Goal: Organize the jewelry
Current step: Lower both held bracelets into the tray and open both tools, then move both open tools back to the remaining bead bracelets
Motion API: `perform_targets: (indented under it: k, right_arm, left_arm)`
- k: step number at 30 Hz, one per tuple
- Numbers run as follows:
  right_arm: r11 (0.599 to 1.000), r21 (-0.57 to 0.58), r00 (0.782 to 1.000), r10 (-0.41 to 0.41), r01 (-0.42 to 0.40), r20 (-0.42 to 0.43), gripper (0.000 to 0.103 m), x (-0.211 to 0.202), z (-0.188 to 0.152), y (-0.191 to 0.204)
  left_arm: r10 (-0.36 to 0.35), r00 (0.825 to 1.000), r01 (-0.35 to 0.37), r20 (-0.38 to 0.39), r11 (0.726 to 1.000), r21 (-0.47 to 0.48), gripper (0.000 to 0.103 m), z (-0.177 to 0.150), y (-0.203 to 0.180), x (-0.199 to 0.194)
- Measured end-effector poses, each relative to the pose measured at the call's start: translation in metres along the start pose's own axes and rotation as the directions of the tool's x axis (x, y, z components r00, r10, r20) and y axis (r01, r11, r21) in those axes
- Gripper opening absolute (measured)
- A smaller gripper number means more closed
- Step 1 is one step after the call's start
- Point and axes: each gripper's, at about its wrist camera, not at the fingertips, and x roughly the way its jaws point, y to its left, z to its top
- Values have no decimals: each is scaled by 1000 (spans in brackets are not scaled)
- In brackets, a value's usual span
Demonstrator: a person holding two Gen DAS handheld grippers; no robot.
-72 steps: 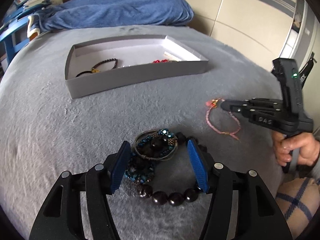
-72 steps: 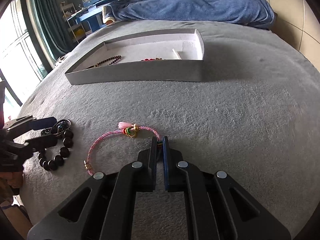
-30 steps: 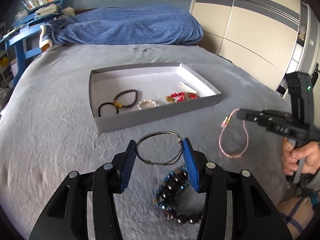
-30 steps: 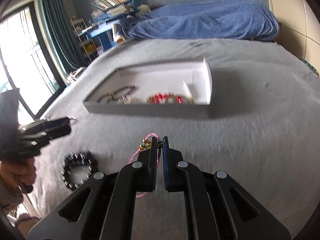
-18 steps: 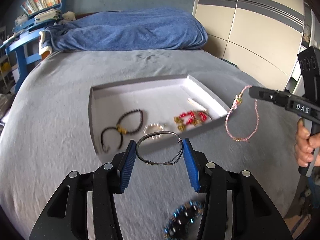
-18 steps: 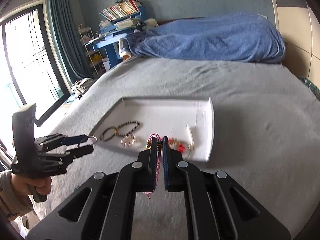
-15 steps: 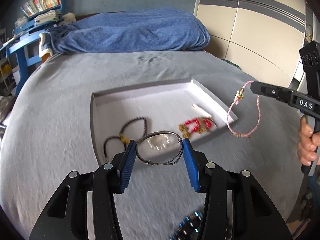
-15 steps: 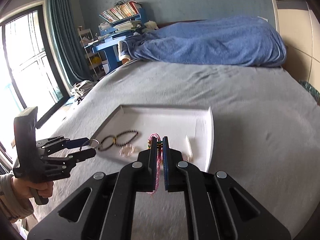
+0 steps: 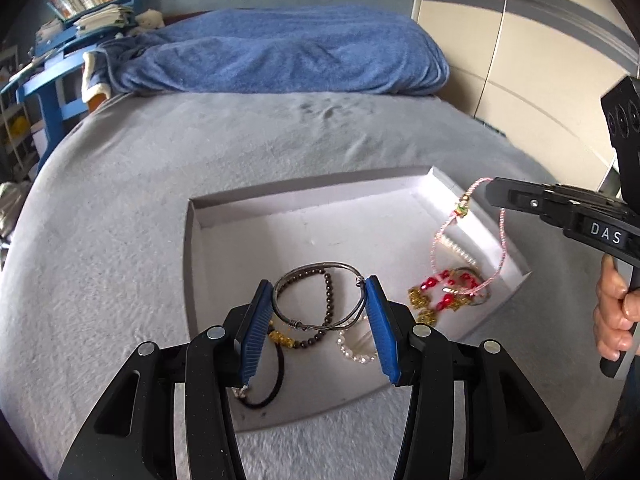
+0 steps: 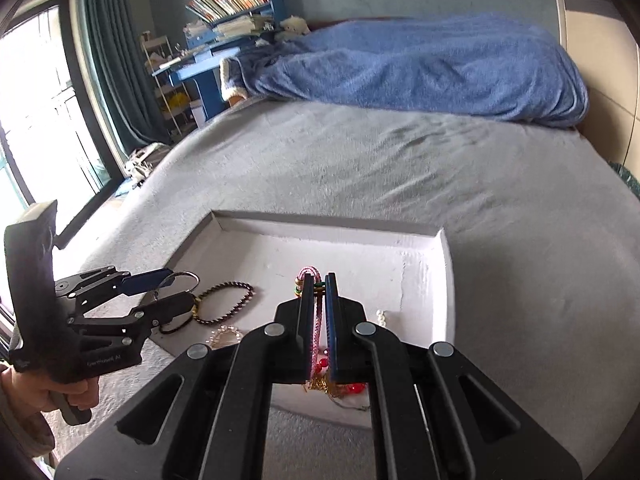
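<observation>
A shallow white tray lies on the grey bed and holds a dark bead bracelet, a black cord, a pearl bracelet and red and gold beads. My left gripper is shut on a thin metal wire bangle and holds it above the tray's near left part. My right gripper is shut on a pink cord bracelet, which hangs over the tray's right end. The left gripper also shows in the right wrist view with the bangle.
A blue blanket lies heaped at the far end of the bed. A blue shelf with books and a window stand to the left. Cupboard doors are on the right.
Both grippers lifted their bracelets off the bed and carried them forward to above the tray. The bead bracelets left on the bed dropped out of view.
</observation>
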Motion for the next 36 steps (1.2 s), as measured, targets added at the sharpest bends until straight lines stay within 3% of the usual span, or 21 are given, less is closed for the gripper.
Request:
perform_targets:
  k: [14,18,22,29,36]
  right_arm:
    - [995,45,992,-85,90,-93,5,39,-21,-26]
    - [995,40,991,-91,95,-96,8,36,-25,-29]
    - [995,42,994,-88,91,-72,34,26,-29,-29]
    - [997,41,998,-57,58,-17,36,-1,-37,-19]
    - [1000,-4,1000,-16,16,13,42,-33,-64,10]
  left_arm:
    - [56,993,-55,-108,998,11,49,-9,5,37]
    - [51,995,-50,-84,999,11,52,-11,5,31]
    - [52,997,-51,-59,999,6,53,-11,6,20]
    - [42,999,-41,11,998,-47,60,-15,11,-13]
    - [1,999,4,52,995,-98,60,-47,11,-49]
